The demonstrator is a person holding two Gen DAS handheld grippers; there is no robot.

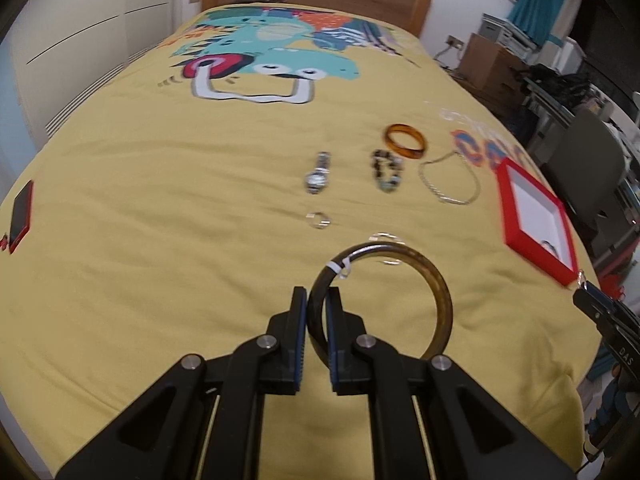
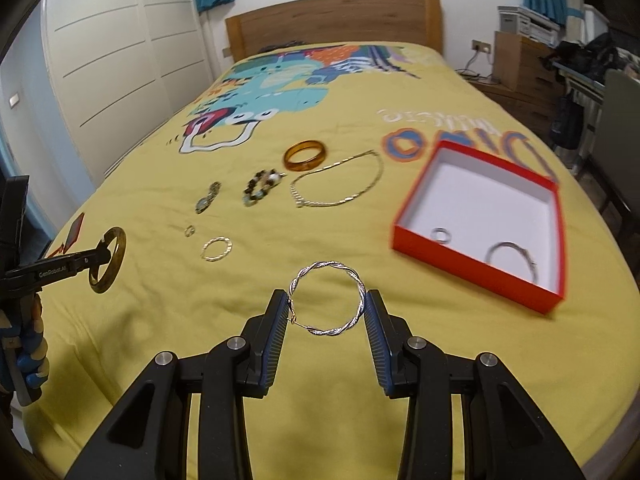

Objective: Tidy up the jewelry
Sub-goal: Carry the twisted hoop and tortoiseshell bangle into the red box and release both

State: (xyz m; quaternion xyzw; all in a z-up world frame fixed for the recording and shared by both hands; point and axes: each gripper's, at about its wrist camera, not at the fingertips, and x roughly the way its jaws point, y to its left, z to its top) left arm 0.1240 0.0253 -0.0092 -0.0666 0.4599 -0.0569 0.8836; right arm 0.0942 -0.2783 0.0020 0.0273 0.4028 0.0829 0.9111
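My left gripper (image 1: 318, 300) is shut on a dark brown bangle (image 1: 442, 300) and holds it above the yellow bedspread; the bangle also shows in the right wrist view (image 2: 114, 268). My right gripper (image 2: 326, 306) is shut on a twisted silver hoop (image 2: 326, 276), gripped across its width. A red box (image 2: 404, 236) with a white inside lies to the right and holds a small ring (image 2: 441, 235) and a silver bangle (image 2: 514, 258). On the bed lie an amber bangle (image 2: 306, 154), a bead bracelet (image 2: 260, 188), a chain necklace (image 2: 340, 184), a watch (image 1: 318, 172), a small ring (image 1: 318, 220) and a gold hoop (image 2: 217, 249).
A red-cased phone (image 1: 22, 216) lies at the bed's left edge. A wooden headboard (image 2: 332, 20) stands at the far end. A chair (image 1: 588, 160) and cluttered furniture stand to the right of the bed, white wardrobes (image 2: 120, 48) to the left.
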